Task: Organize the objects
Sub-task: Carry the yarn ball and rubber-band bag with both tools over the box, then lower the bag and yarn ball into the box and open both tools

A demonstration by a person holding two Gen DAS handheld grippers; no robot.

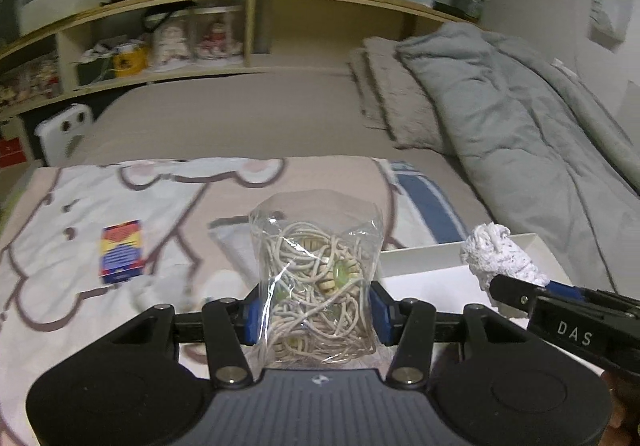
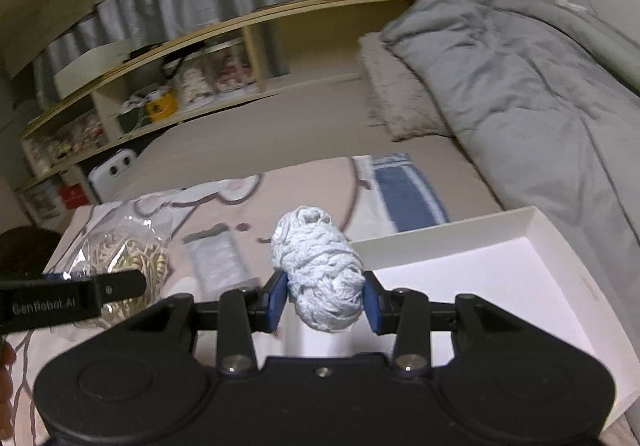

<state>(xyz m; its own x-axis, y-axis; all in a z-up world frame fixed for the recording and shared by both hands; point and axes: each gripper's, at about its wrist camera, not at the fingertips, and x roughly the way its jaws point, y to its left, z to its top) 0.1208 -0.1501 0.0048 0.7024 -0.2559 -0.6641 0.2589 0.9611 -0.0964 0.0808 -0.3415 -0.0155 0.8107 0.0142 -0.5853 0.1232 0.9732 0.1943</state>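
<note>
Left gripper (image 1: pixel 314 316) is clamping a clear bag of cord and beads (image 1: pixel 316 286), holding it up over the patterned blanket (image 1: pixel 60 286); right gripper (image 2: pixel 326 304) is squeezing a pale blue-white yarn ball (image 2: pixel 320 270) just beside the near-left corner of the white box (image 2: pixel 540 246). Past the bag, a small colourful card (image 1: pixel 121 256) and what is probably a clear flat packet (image 2: pixel 220 264), blurred, are lying on the blanket. Further back a grey duvet (image 1: pixel 520 126) is bunching on the bed, shelves (image 1: pixel 248 30) behind.

One clear bag of cord (image 1: pixel 316 282), one ball of white yarn (image 2: pixel 322 274), one white box (image 2: pixel 500 274), one colourful card (image 1: pixel 121 251), one flat grey packet (image 2: pixel 220 266).
</note>
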